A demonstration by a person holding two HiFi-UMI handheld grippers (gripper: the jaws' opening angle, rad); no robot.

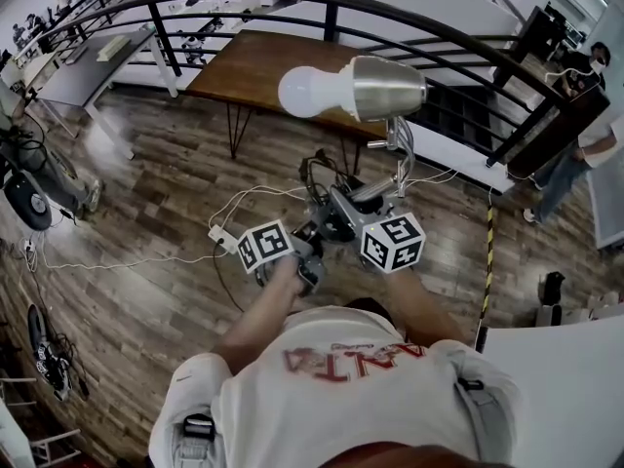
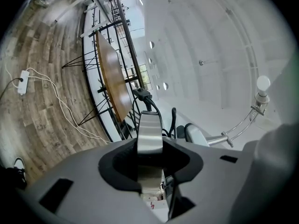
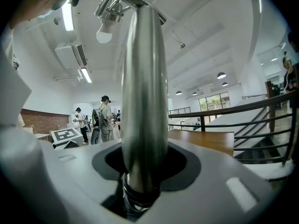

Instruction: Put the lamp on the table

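Head view: left claw point(image 1: 314, 237) and right claw point(image 1: 341, 211) both clamp the lamp point(image 1: 385, 88), its bulb point(image 1: 307, 91) rising beyond them

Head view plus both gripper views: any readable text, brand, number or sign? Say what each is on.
"ANTA": red print on the person's white shirt, seen upside down, so the reading is not certain.
No letters or digits on the two marker cubes, only black-and-white square patterns.
No print visible on the lamp.
Both gripper views: nothing legible.
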